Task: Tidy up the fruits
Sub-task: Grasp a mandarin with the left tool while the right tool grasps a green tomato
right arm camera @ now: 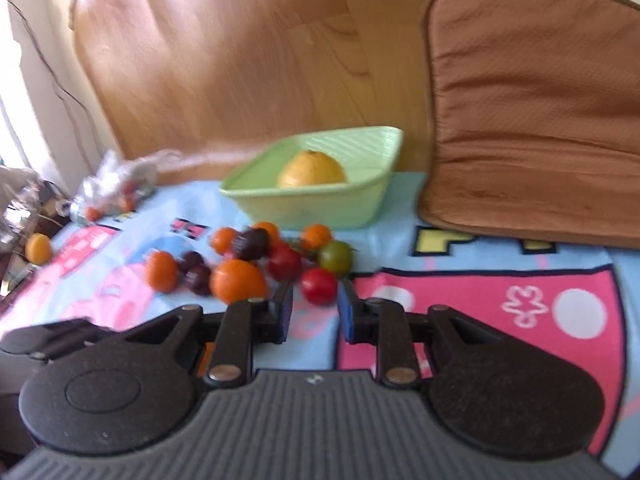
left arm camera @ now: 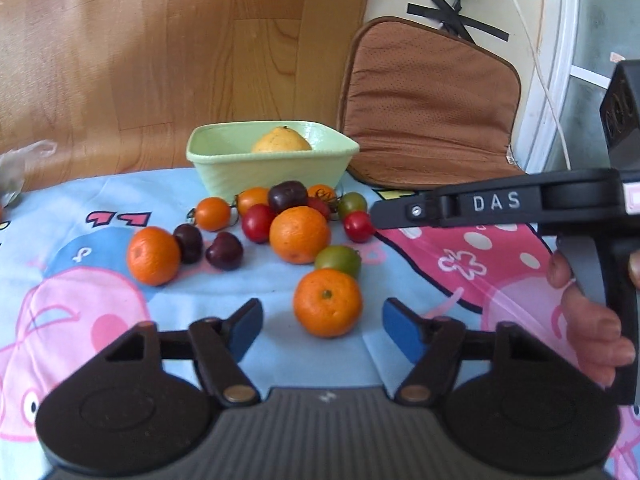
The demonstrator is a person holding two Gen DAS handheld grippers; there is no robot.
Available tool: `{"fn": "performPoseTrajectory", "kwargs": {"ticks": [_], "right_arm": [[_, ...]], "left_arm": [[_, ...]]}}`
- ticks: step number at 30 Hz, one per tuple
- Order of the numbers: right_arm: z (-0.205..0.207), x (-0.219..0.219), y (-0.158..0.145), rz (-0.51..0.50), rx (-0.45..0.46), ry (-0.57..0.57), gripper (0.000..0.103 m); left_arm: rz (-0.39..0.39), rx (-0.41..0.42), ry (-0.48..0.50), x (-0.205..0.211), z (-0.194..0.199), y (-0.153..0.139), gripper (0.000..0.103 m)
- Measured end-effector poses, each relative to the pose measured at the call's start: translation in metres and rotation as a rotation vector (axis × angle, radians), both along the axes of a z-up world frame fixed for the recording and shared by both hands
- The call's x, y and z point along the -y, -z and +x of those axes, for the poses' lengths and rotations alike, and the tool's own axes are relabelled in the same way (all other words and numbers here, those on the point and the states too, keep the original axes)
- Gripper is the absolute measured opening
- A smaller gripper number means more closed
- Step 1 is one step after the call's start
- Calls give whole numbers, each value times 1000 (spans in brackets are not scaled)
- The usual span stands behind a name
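Fruit lies loose on a cartoon-print cloth over the tabletop, just in front of a pale green bowl that already holds one yellow citrus, probably the place where the rest belongs. The left hand-held gripper has its jaws wide apart, lined up on the nearest mandarin and not touching it, seemingly ready to close. The right hand-held gripper is also parted, its fingers flanking a red tomato without clear contact. Counted from the left wrist view: three mandarins, three dark plums, two green tomatoes, about three orange tomatoes and roughly three red ones, though the pile hides some.
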State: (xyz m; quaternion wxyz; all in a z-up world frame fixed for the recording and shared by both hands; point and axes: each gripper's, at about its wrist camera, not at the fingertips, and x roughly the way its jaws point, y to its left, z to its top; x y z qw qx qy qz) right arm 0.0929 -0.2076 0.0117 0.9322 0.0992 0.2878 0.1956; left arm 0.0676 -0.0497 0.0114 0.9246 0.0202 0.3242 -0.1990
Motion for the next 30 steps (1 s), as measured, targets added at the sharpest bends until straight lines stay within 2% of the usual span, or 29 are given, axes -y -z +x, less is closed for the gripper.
{"fn": "performPoseTrajectory", "kwargs": {"ticks": [2,3,10,16,21,27,30], "right_arm": [[0,-4,2,11,-13,-11,28],[2,-5,3,25,-27,-15,28],[12,-21,7,99,-100,-62,29],[10,-45,18,87,-149,-123,33],[-10,-54,13,37,-100,-103,30],[-72,-65,12,-83,12,-131,30],[-89,-70,16,-138,48,-134,31]], "left_arm": [[4,-13,-7,3,6,2,49],[0,-9,-4,3,8,2,38],[-10,-6,-9,-14,-5,1,37],[-16,-6,-53,-48,-23,1,37],[-28,-5,-77,-68,-30,0,37],[-36,14,-24,-71,-47,2,37],[-30,30,-18,-72,-51,2,38]]}}
